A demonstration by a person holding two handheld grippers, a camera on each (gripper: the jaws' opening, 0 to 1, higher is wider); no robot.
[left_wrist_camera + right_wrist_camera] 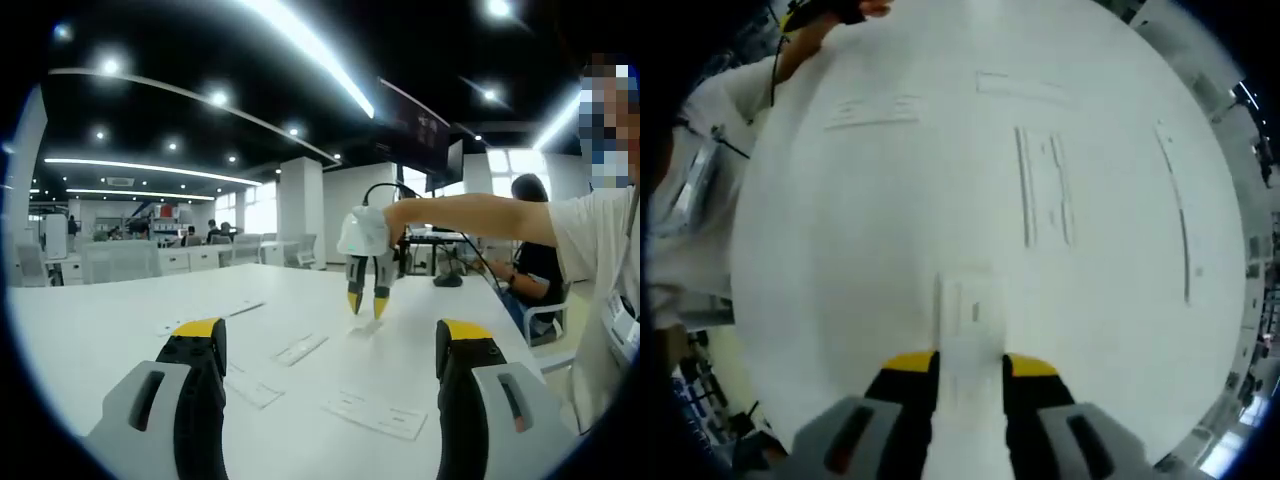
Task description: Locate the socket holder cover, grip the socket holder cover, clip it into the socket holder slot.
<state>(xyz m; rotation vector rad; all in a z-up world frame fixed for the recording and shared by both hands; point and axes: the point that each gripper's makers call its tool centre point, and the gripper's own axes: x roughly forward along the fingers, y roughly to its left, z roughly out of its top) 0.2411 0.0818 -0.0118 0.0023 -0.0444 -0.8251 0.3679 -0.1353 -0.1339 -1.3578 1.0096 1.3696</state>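
Room: an open office with ceiling strip lights, white pillars, and desks and chairs far back.
Surface: a wide white table (pixel 120 330), carrying several flat white plastic pieces.
Left gripper (pixel 330 365): nearest in the left gripper view; yellow-tipped black jaws spread wide apart with nothing between them, held above the table.
Nearest pieces, left gripper view: a flat rectangular piece (pixel 375 415) lies between the jaws on the table; a narrower strip (pixel 300 349) lies beyond it.
Right gripper (pixel 366 308): further across the table in the left gripper view, pointing down with its tips at the tabletop, held by a person's outstretched arm (pixel 470 215).
Right gripper grip: in the right gripper view its jaws (pixel 970 375) are closed narrowly on the socket holder cover (pixel 972 315), a small white rectangular piece lying on the table.
Socket holder (pixel 1045 188): a long white frame lying on the table beyond the cover, well apart from it.
Far pieces: more white strips (pixel 872 110) lie near the table's far edges.
Background: people sit at desks behind.
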